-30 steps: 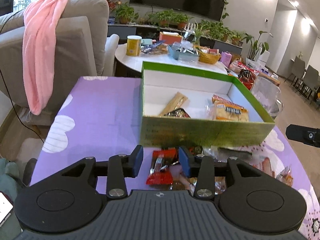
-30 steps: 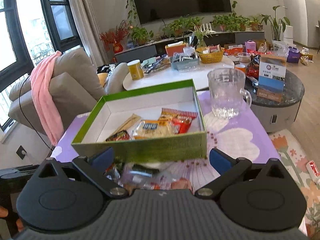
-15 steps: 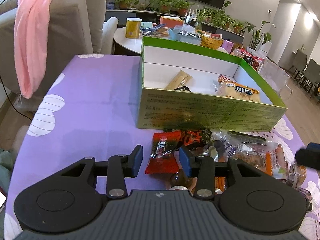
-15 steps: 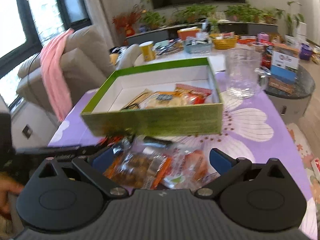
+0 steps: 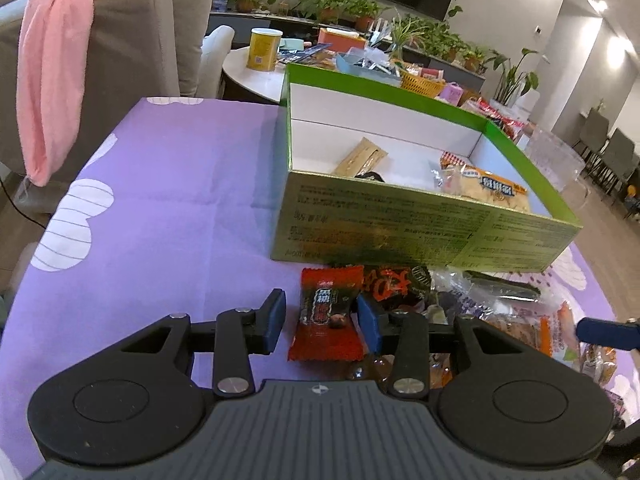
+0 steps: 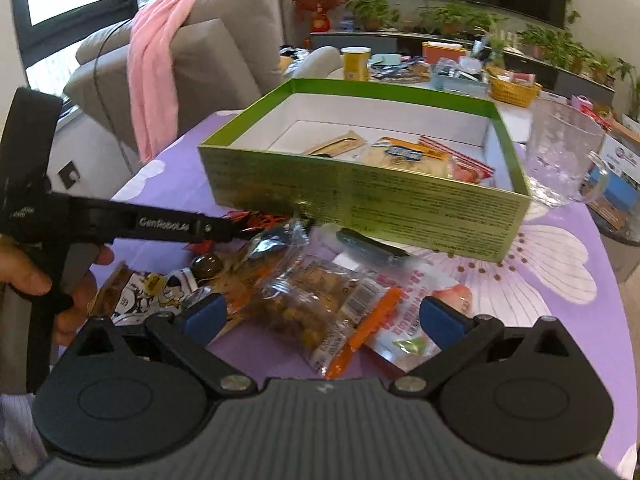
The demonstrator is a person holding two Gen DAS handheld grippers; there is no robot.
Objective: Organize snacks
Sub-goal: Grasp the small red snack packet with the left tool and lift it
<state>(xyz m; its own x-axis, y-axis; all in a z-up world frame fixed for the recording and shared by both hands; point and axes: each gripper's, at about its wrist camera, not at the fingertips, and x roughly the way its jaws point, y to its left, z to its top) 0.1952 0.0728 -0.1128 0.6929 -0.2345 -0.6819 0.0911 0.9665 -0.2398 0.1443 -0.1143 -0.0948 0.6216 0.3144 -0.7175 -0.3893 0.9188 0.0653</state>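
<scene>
My left gripper hangs low over the purple tablecloth with a red snack packet lying between its blue pads. Its jaws are closing and the pads stand just clear of the wrapper. My right gripper is open wide over a clear bag of brown snacks in the pile in front of the green box. That box holds a tan bar and a yellow packet. A hand grips the left tool's handle.
More wrapped snacks lie loose beside the red packet and the clear bag, among them a pink-and-white packet. A glass mug stands right of the box. A grey sofa with a pink towel is behind, with a cluttered white round table.
Both grippers have dropped toward the snack pile in front of the box. The left jaws narrowed slightly around the red packet. The right gripper rolled and now hangs over the clear bag.
</scene>
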